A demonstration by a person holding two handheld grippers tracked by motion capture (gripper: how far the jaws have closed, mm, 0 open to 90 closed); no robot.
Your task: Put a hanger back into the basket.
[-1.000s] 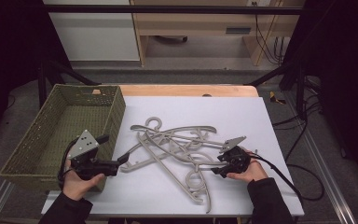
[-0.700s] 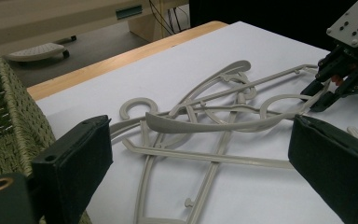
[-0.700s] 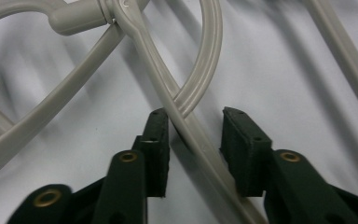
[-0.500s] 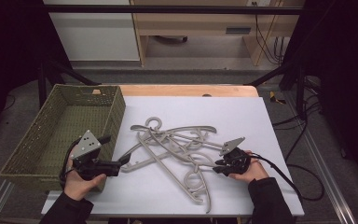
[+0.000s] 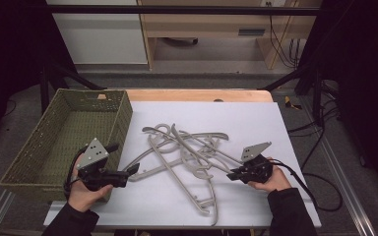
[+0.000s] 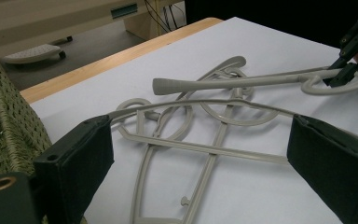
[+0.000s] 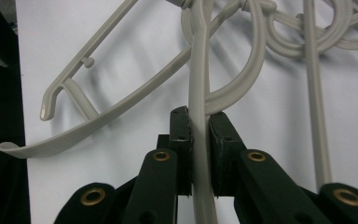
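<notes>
Right gripper (image 7: 199, 122), jaws just closed, clamps one hanger (image 7: 200, 84); lifting may drag the tangled pile (image 5: 187, 152) off the worktop (image 5: 275, 123).

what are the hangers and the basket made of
Hangers: probably moulded plastic, matte grey-beige; one-piece arms, hooks and small pegs all one even colour. Basket: looks like woven fibre or rattan, olive green and dull; its walls show a tight weave with small gaps.

the gripped hanger (image 7: 200, 93) runs past the right gripper view's bottom edge.
</notes>
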